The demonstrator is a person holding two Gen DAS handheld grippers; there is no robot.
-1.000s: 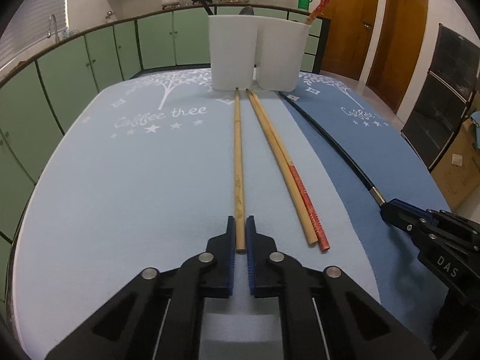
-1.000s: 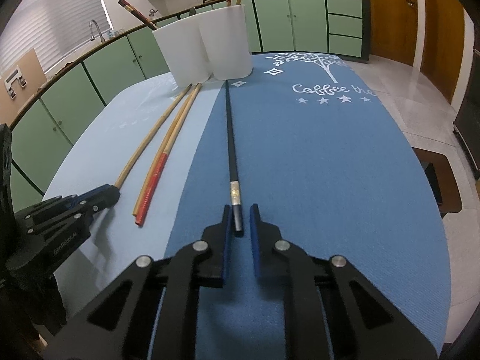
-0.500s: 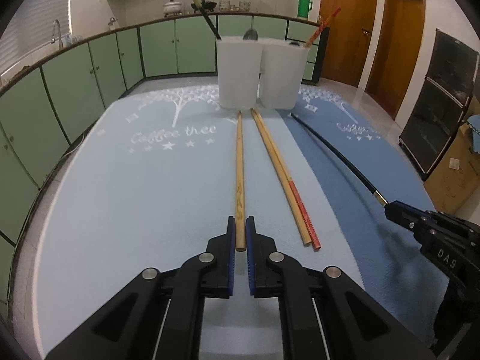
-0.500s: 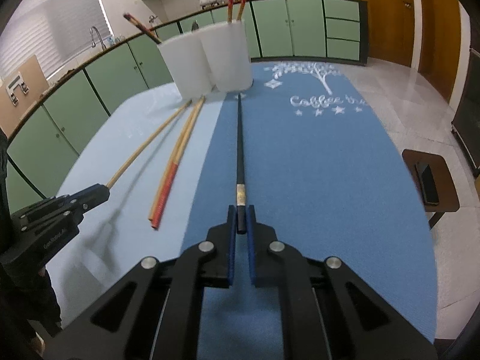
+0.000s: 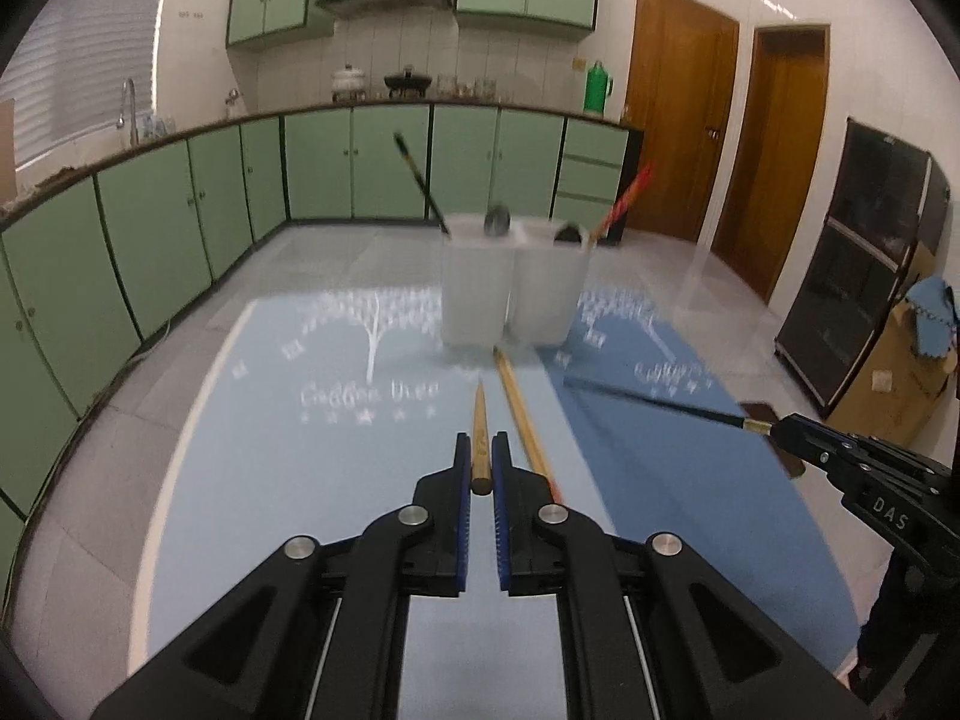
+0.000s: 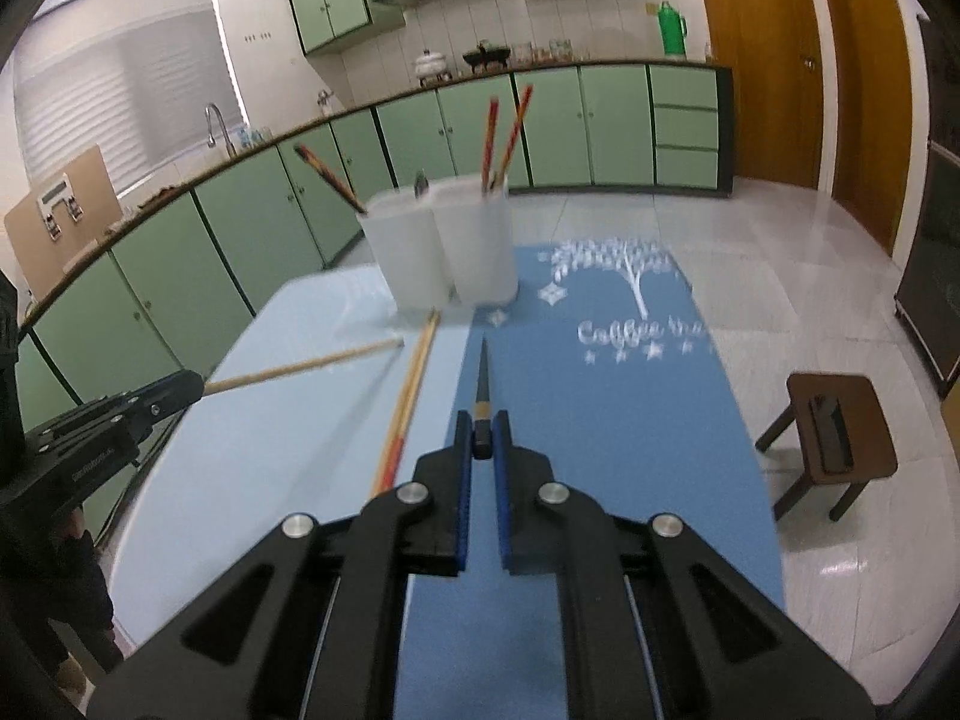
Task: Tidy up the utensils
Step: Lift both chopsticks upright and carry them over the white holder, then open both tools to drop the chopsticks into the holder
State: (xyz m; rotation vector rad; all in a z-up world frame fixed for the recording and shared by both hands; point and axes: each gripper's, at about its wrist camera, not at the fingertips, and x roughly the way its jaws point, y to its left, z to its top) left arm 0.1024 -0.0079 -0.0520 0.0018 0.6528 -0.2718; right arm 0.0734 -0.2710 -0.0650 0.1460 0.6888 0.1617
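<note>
On the desk (image 5: 252, 480), the white holders (image 5: 510, 282) at upper centre already hold some utensils. Two chopsticks (image 6: 408, 396) lie mid-frame, unsorted. Your left hand-held gripper (image 5: 480, 468) pinches a tan chopstick (image 5: 479, 420); your right hand-held gripper (image 6: 480, 441) pinches a black one (image 6: 483, 378).

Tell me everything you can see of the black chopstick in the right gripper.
The black chopstick is slim and dark, tapering to a point, with a gold band near its thick end. The right gripper is shut on that thick end, the blue pads pressing either side. It is lifted clear of the dark blue mat, its tip aimed toward the white holder. From the left wrist view it slants across the mat, blurred. Nothing else touches it.
</note>
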